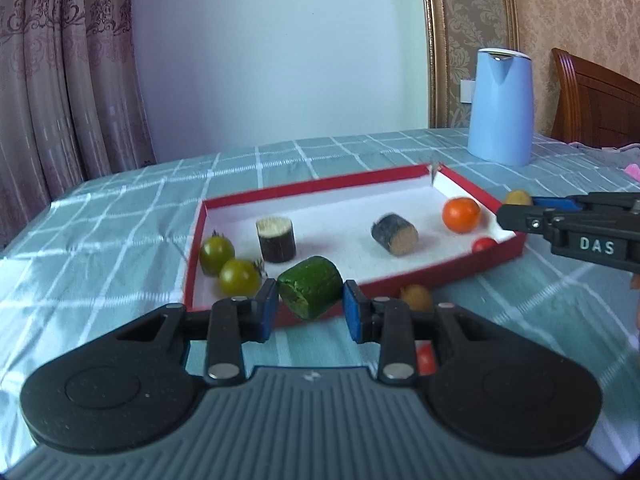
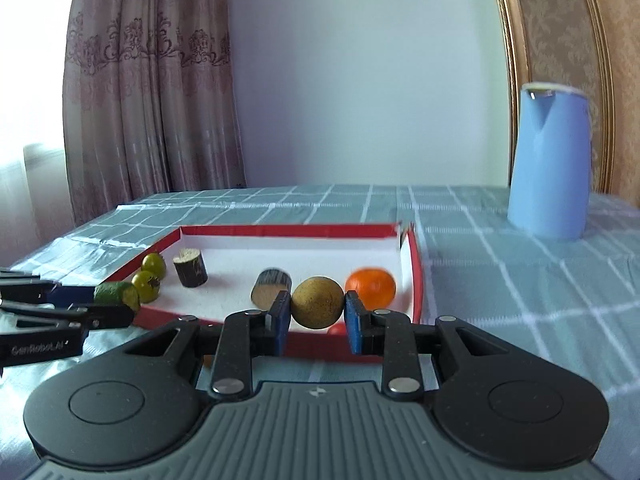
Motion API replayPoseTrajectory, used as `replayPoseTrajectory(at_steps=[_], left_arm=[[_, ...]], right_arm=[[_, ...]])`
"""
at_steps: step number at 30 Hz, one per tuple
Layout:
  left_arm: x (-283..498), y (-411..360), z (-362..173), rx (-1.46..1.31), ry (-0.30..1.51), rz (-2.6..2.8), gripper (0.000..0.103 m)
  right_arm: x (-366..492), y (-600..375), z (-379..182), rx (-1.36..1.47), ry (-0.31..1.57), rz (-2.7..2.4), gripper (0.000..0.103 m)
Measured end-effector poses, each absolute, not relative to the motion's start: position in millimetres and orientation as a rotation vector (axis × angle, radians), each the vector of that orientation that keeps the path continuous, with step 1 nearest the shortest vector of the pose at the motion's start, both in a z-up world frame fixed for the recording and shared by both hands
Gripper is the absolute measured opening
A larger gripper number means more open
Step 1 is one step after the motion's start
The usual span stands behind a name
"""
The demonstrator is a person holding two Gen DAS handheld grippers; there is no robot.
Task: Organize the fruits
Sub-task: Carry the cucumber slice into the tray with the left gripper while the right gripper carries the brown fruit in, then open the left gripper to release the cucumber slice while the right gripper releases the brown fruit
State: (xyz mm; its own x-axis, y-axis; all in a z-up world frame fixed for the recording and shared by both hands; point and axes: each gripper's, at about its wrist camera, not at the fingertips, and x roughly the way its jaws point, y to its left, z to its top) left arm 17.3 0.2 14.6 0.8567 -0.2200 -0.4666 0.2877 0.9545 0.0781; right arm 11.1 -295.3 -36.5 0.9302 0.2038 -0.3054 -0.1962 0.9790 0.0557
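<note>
A shallow red tray [image 1: 404, 276] with a white floor lies on the checked tablecloth. In it are two green tomatoes [image 1: 218, 255], two dark sugarcane pieces [image 1: 275, 239], an orange tomato [image 1: 461, 214] and a small red tomato [image 1: 483, 244]. My left gripper [image 1: 311, 307] is shut on a green cucumber piece [image 1: 311, 292] over the tray's near rim. My right gripper [image 2: 317, 316] is shut on a round brown fruit [image 2: 317, 302] over the tray's [image 2: 416, 280] near right corner; it also shows in the left wrist view [image 1: 520, 204].
A light blue kettle [image 1: 501, 108] stands on the table behind the tray. A small yellow fruit [image 1: 417, 297] and a red tomato [image 1: 425, 360] lie on the cloth in front of the tray. A wooden chair [image 1: 592, 100] is at the far right.
</note>
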Motion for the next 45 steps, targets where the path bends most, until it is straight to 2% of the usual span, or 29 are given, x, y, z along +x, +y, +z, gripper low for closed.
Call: replayPoseTrajectory(at_steps=[16, 29, 34, 41, 45], left_arm=[[103, -14, 9, 0.107, 0.56, -0.193, 0.032], [122, -27, -9, 0.137, 0.632, -0.202, 0.035], [121, -28, -10, 0.145, 0.624, -0.188, 0.043], [120, -26, -8, 0.131, 0.602, -0.17, 0.073], [120, -25, -8, 0.131, 0.595, -0.167, 0.076]], right_arm=[[109, -272, -32, -0.045, 0.437, 0.141, 0.028], [139, -258, -48, -0.049, 0.558, 0.157, 0.028], [140, -258, -48, -0.045, 0.563, 0.159, 0.028], [141, -259, -48, -0.024, 0.57, 0.166, 0.028], [140, -261, -48, -0.01, 0.568, 0.166, 0.028]])
